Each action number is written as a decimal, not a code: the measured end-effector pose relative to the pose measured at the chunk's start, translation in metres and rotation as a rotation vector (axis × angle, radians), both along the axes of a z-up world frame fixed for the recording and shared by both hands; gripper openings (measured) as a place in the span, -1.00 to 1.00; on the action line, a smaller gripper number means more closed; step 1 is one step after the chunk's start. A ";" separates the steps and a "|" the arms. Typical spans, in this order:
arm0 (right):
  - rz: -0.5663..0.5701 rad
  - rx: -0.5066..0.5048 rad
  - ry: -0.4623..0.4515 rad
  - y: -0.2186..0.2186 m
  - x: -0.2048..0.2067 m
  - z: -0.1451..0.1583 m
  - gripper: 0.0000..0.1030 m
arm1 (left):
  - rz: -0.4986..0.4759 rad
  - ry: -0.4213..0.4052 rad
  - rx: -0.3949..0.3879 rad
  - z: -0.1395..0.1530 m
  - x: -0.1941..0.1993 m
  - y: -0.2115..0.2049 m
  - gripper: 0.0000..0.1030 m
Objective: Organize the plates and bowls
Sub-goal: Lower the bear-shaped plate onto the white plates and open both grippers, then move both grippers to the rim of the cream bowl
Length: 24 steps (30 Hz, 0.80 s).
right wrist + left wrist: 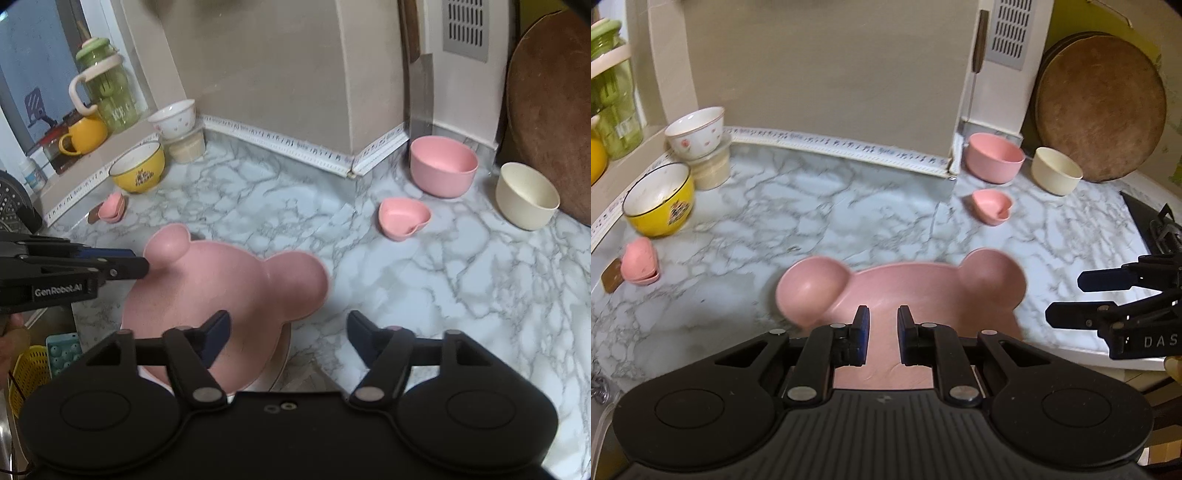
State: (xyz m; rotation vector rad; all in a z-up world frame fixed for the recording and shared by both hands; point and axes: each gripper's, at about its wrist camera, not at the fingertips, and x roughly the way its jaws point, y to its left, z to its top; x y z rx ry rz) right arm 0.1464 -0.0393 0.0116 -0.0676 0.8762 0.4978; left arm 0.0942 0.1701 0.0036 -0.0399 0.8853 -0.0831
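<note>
Two black grippers hover over a smooth pink bear-shaped plate (221,291) on the veined marble-patterned counter (461,277). Left gripper (882,314): jaws narrow, nothing visibly clamped. Right gripper (288,325): jaws wide, empty. A rounded pink bowl (443,170) and matte cream bowl (526,197) sit behind.

You had open table (820,221) ahead, between the bear plate (905,291) in front of you and the wall. Bowls crowded both back corners: the yellow bowl (659,201) and flowered bowl (696,131) left, the pink bowl (995,157), cream bowl (1057,170) and heart dish (991,206) right.
</note>
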 end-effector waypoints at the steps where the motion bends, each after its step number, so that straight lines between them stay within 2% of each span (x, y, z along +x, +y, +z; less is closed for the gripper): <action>1: -0.004 0.003 -0.006 -0.003 0.000 0.002 0.53 | -0.004 0.001 -0.006 0.002 0.001 -0.004 -0.58; 3: -0.011 0.005 -0.020 -0.009 0.000 0.006 0.58 | -0.006 0.001 -0.021 0.004 0.005 -0.010 -0.33; 6: -0.027 0.006 -0.041 -0.019 0.002 0.011 0.69 | -0.020 -0.007 -0.041 0.008 0.011 -0.022 -0.09; 12: -0.047 -0.024 -0.136 -0.044 0.006 0.022 0.98 | -0.063 -0.029 -0.028 0.018 0.023 -0.055 0.00; 15: -0.053 -0.035 -0.182 -0.059 0.009 0.028 1.00 | -0.075 -0.043 -0.021 0.022 0.030 -0.072 0.19; 22: -0.105 -0.073 -0.190 -0.094 0.030 0.034 1.00 | -0.115 -0.085 -0.026 0.032 0.051 -0.111 0.30; 24: -0.108 -0.048 -0.191 -0.108 0.036 0.034 1.00 | -0.103 -0.100 -0.020 0.035 0.057 -0.121 0.42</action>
